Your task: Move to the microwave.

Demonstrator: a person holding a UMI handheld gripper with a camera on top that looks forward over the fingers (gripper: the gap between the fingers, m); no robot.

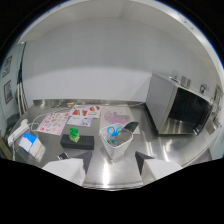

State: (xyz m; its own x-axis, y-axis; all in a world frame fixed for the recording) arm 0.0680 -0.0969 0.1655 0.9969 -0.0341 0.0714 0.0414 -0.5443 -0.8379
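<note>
the gripper (114,162) sits at the bottom centre of the frame with its two dark fingers spread apart and nothing held; the gap between them frames bare steel counter (165,150), which suits a plain travelling move with no load. just ahead of the fingers, centre of the frame, a clear plastic cup (116,141) stands upright holding blue-handled scissors (114,131), probably kept there so the tools stay together. left of it a black box (78,141) carries a small green object (73,133). further left lies a blue and white item (29,142), and toward the back wall lie printed sheets (75,117) with pink and red pictures; no writing or brand can be read. the microwave (182,105) stands at the right of the frame, door open toward the counter, well apart from the fingers, so the move calls for a swing right.
</note>
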